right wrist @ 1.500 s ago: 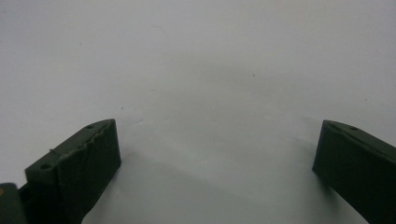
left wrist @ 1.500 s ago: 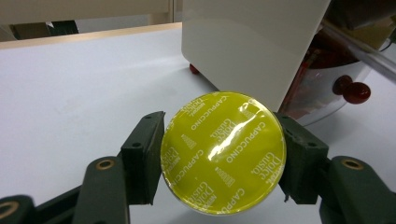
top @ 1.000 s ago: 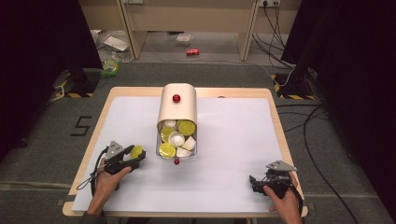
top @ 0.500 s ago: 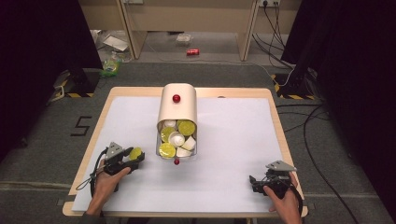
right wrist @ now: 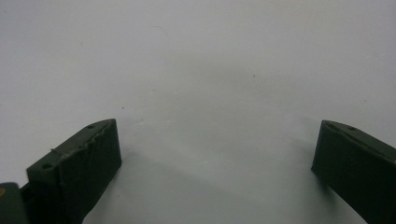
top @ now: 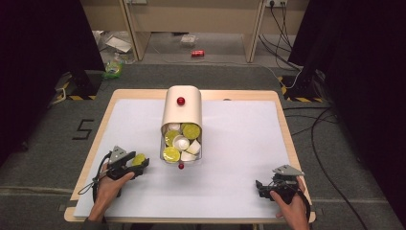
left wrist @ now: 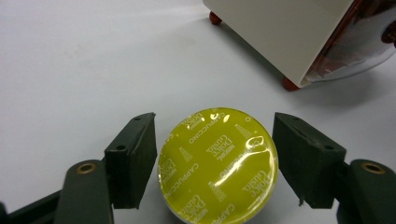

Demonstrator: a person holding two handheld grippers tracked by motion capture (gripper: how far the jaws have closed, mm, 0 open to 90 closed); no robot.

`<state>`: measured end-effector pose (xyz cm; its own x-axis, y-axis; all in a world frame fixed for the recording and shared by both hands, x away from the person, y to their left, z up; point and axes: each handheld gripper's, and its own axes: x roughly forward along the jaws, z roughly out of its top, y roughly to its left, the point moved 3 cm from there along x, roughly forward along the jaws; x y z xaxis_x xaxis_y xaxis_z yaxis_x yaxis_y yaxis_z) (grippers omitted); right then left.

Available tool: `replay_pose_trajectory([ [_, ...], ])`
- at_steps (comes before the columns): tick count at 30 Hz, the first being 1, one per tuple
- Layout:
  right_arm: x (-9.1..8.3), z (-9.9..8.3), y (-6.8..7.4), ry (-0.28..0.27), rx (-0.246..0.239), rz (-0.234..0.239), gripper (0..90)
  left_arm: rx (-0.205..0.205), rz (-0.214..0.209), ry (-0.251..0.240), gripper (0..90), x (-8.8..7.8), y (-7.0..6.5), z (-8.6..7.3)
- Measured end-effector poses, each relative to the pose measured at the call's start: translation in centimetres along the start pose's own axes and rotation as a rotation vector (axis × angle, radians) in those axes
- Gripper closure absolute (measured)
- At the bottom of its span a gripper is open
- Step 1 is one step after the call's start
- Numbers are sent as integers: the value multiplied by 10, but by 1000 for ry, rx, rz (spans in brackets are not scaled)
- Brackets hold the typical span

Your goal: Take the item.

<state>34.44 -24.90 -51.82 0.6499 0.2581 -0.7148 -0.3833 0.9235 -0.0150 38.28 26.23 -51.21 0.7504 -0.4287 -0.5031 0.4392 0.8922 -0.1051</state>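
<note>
Where it lies tipped, beige dispenser (top: 181,108), yellow and white capsules (top: 181,142) inside

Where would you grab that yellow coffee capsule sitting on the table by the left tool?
Probably by its round side wall, just under the foil lid. The yellow capsule stands on the white table lid-up, between the left tool's jaws, which have just been opening and no longer press it. Coming in level from the person's side, as that tool sits, lets the flat pads close across its width.
</note>
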Motion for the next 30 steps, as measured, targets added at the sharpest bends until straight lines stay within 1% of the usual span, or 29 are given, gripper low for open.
replay_pose_trajectory([
  [3, 0, 0, 0, 2, 0, 2, 12, -4, 8, -36, 277, -7, 2, 6],
  [5, 0, 0, 0, 0, -1, 1, 14, -14, 0, -63, 269, -12, 2, 10],
  [6, 0, 0, 0, 0, -1, 0, 15, -17, -6, -71, 266, -15, 2, 12],
  [9, 0, 0, 0, 2, 1, 2, 13, -11, -7, -87, 260, -20, 1, 16],
  [16, 0, 0, 0, -1, -1, 0, 15, -18, -18, -113, 257, -29, -2, 21],
  [24, 0, 0, 0, 2, 0, 2, 13, 0, -25, -127, 257, -38, -8, 23],
  [30, 0, 0, 0, 3, 3, 4, 13, 4, -31, -136, 256, -43, -13, 22],
])
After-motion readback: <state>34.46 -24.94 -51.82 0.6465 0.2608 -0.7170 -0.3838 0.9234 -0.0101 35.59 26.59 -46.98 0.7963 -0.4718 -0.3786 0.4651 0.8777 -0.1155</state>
